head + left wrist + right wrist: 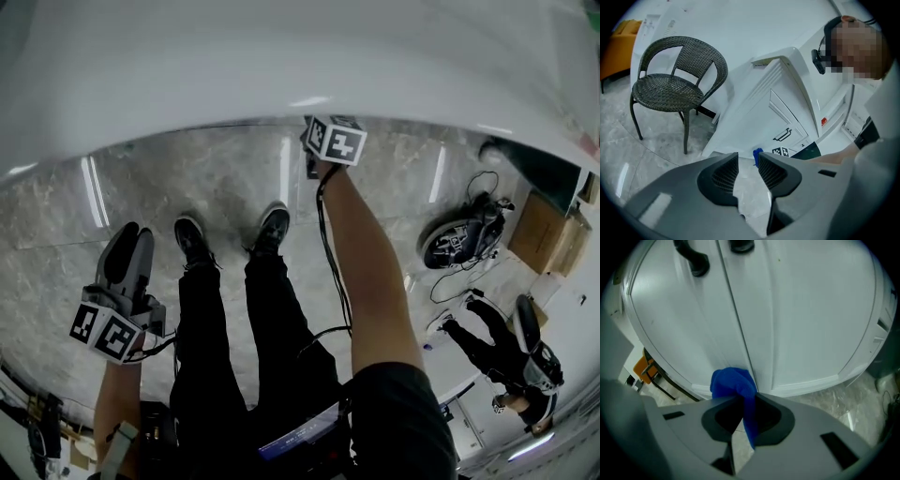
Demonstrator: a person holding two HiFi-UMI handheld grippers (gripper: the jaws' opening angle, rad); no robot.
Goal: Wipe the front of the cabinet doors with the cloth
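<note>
The right tool [740, 416] is clamping a blue cloth [733, 383]: its jaws are closing on a hanging fold, while the bunched end is sticking out past the tips. That bunch is pressing against the white cabinet doors [797, 310], right at the seam between the two, low down near their bottom rail. Two dark handles [696, 261] are showing higher up, one on each side of the seam.

The left tool [747, 171] is hanging at the person's left side, well apart from the cabinet, over the grey marbled floor [234, 178]. Its jaws are standing a narrow gap apart with nothing between them.

In the head view the right arm is reaching forward and the tool's marker cube [335, 139] is sitting just under the white table [300, 66] edge. The person's dark shoes [272, 228] are standing on the floor near the cabinet.

Farther off, the left gripper view is showing a dark wicker chair [670, 89] standing near the cabinet's end. At the far right of the head view another person [506, 352] in dark clothes is standing near a cardboard box [539, 230].
</note>
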